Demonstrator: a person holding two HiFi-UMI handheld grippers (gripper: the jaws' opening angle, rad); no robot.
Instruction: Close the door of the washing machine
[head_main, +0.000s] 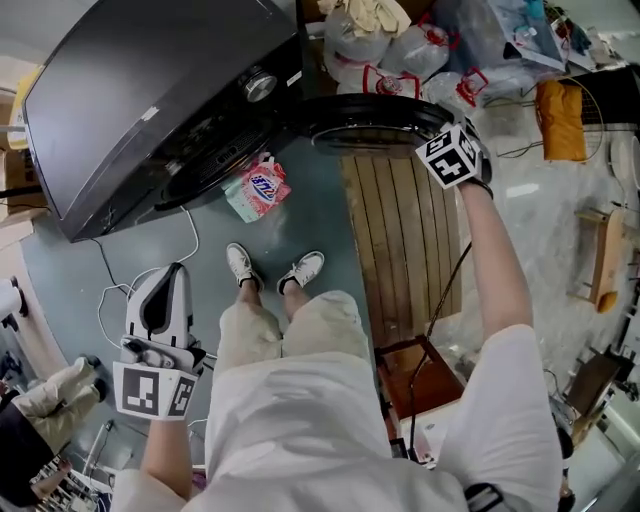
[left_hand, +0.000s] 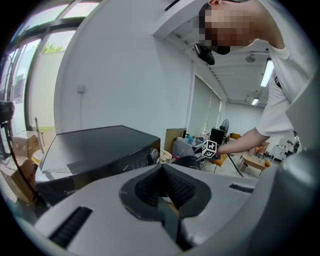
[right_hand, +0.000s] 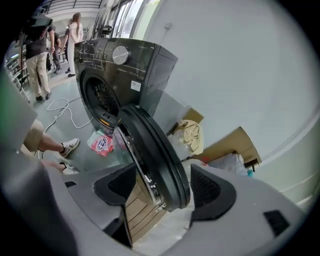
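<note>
Dark grey metal, the front-loading washing machine (head_main: 150, 90) stands ahead to our left, its round black door (head_main: 375, 120) swung wide open. The grey floor (head_main: 320, 210) between door and drum mouth (right_hand: 102, 100) lies free apart from a pink detergent bag (head_main: 258, 190). Our right gripper (right_hand: 162, 187) straddles the door's rim, jaws wide, with a gap on the outer side that only its own view shows. Our left gripper (left_hand: 162, 190) hangs low, jaws together on nothing.

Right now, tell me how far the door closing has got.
Done: right gripper has its open fingers astride the edge of the door. In hand: nothing clamped yet. Remaining: the door stands wide open from the washing machine and must swing shut. Left gripper is shut, empty.
</note>
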